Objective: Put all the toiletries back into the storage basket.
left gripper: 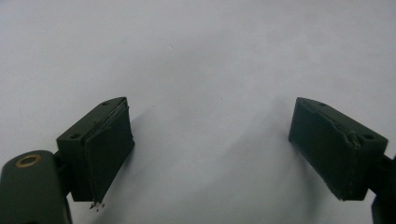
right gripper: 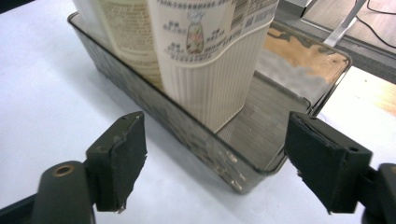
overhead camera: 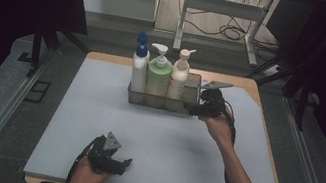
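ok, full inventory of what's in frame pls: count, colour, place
bottle with blue cap: 1, white, left end of the tray
pump bottle: 1, green with white pump, middle of the tray
cream pump bottle: 1, cream, right of the green one in the tray
tray: 1, clear smoky plastic, far centre of the mat, its right end bare
mat: 1, pale blue-grey, covers the tabletop
table: 1, wood edge shows around the mat
left tongs: 1, black, near edge of the mat, open over bare mat
right tongs: 1, black, at the tray's right near corner, open, gripping nothing
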